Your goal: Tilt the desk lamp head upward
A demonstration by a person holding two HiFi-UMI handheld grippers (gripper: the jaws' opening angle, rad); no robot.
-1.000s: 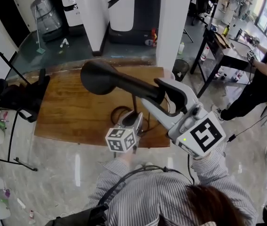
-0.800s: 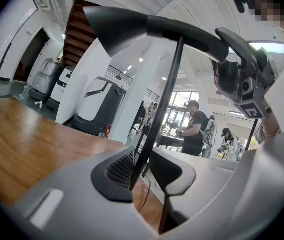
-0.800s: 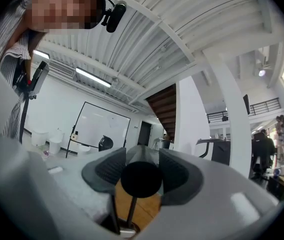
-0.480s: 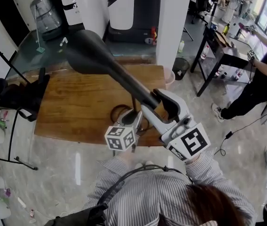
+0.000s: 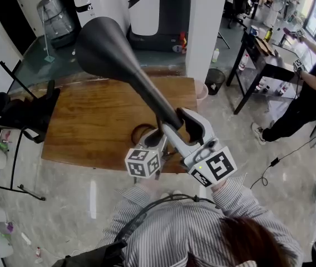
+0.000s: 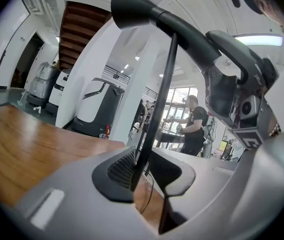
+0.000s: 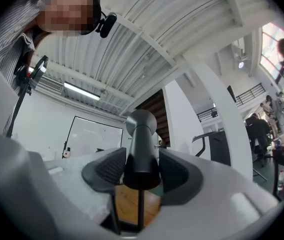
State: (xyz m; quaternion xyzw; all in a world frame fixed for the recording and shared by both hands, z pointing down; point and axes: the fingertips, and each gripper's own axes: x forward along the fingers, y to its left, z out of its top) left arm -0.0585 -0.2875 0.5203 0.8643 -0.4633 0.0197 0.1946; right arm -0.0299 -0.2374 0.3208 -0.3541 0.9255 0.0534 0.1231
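Lamp head (image 5: 99,46): we see the black cone raised above the wooden table (image 5: 85,127), its wide mouth pointing up and away from us.
Right gripper (image 7: 141,171): clamped on the narrow neck of the lamp head, with a ribbed pad pressing on each side.
Left gripper (image 6: 144,171): low by the table's near edge. Its jaws are closing with the lamp stem (image 6: 159,109) between them. The stem lies along one pad, and we do not see it clamped yet.
Cable (image 5: 138,131): it loops on the table near the foot of the stem.
Dark bin (image 5: 214,81): it stands on the floor past the table's far right corner. We cannot make out what is in it.
Pale pail (image 5: 201,93): just beside that same corner, with its inside hidden from us.
Person (image 5: 314,77): at another desk, well apart to the right.
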